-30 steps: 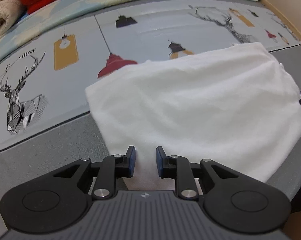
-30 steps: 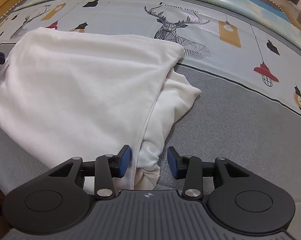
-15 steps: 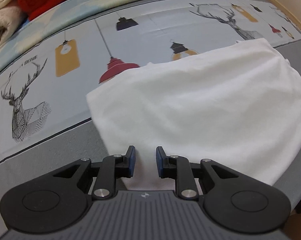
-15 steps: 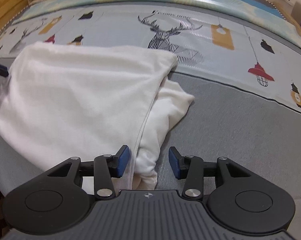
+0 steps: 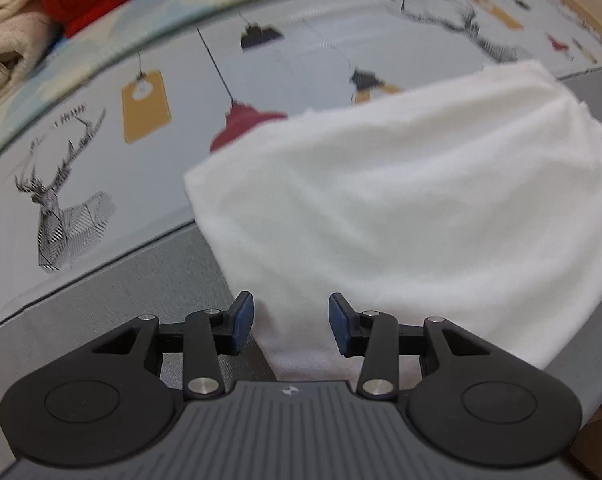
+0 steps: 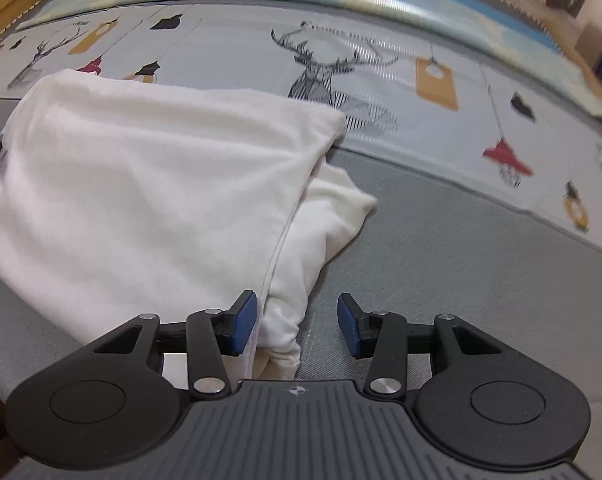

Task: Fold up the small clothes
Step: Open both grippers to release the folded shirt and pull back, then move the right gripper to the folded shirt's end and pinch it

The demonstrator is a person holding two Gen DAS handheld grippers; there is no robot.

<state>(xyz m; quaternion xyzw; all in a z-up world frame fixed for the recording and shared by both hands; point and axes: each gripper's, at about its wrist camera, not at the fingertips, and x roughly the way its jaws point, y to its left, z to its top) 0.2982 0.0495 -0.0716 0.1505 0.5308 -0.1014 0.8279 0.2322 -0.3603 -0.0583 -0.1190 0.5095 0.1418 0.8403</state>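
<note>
Your white garment (image 5: 401, 208) lies folded on the gray surface (image 6: 461, 248), its near edge hidden under both tools. Your left hand-held gripper (image 5: 291, 322) is opening around cloth, pads clear; your right hand-held gripper (image 6: 297, 326) stands half-open over the hem, not pinching it.

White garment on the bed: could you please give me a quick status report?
Left gripper jaws opening over near hem. Right gripper jaws open, tucked corner between. White garment folded on grey sheet. Nothing in the way.

A: Left gripper (image 5: 291, 322) jaws opening, folded white fleece garment (image 5: 401, 216) lying between the blue pads.

B: On the grey deer-and-lamp printed mat (image 5: 101, 184) (slightly blurred).
</note>
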